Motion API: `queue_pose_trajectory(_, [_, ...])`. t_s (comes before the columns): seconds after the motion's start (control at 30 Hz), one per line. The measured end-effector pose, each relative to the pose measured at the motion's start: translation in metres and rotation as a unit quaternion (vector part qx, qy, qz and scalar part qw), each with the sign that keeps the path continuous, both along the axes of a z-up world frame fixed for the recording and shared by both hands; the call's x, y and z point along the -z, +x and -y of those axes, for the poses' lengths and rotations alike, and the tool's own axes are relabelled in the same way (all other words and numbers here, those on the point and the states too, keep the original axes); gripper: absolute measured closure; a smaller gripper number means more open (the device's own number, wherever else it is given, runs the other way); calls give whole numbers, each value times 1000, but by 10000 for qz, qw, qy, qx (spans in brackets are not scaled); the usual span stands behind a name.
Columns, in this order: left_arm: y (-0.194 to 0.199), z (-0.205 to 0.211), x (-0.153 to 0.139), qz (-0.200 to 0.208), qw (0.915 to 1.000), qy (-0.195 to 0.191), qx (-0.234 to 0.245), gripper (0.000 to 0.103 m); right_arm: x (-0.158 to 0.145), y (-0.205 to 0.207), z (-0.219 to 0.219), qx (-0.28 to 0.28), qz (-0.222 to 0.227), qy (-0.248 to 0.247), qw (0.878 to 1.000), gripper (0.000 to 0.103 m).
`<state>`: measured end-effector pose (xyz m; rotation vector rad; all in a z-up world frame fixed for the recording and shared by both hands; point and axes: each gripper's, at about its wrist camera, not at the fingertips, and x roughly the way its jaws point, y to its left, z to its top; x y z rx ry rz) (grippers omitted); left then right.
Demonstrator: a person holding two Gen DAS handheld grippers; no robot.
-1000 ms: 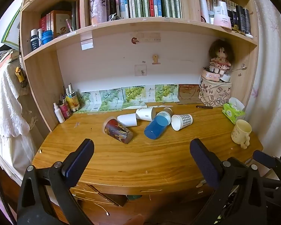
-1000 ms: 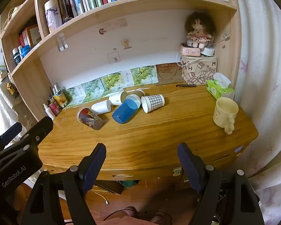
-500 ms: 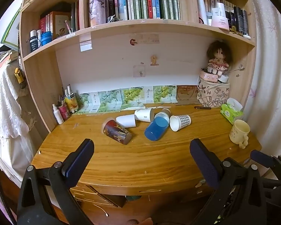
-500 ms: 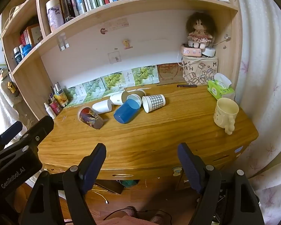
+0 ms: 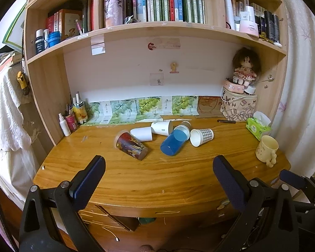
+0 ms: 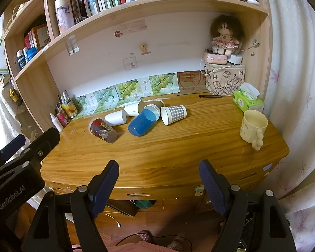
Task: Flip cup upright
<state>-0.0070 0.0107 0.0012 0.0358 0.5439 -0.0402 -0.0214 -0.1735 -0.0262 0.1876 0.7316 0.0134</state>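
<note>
Both grippers, left (image 5: 158, 169) & right (image 6: 158, 174), spread wide, empty, off desk's front edge; tipped blue plastic cup (image 5: 174, 141) mid-desk looks light, slick — grasp mid-wall.

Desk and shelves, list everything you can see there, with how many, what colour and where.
paper cups: five at least, two white, one checked, one dark red patterned, one brownish behind, lying on their sides mid-desk
blue cup: one, lying among them
mug: one, cream, upright, right end of desk
tissue pack: one, green, right rear
doll: one, on a pink box, right rear corner
pen: one, dark, rear right
bottles: several, left rear corner
books: many, upper shelf
left tongs: open, near edge
right tongs: open, near edge
</note>
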Motion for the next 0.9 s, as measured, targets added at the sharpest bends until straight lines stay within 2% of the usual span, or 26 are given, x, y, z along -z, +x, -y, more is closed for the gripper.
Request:
queue_pose_trajectory(0.5, [-6,-16,2,-84,9992,-46,-378,1,-1,-3,-1,-44,15,-22,10000,24])
queue_pose_trajectory(0.9, [-1,-22,6,-273,9988,-105,-399,1,-5,-4,-9,-88,-9,36,10000,24])
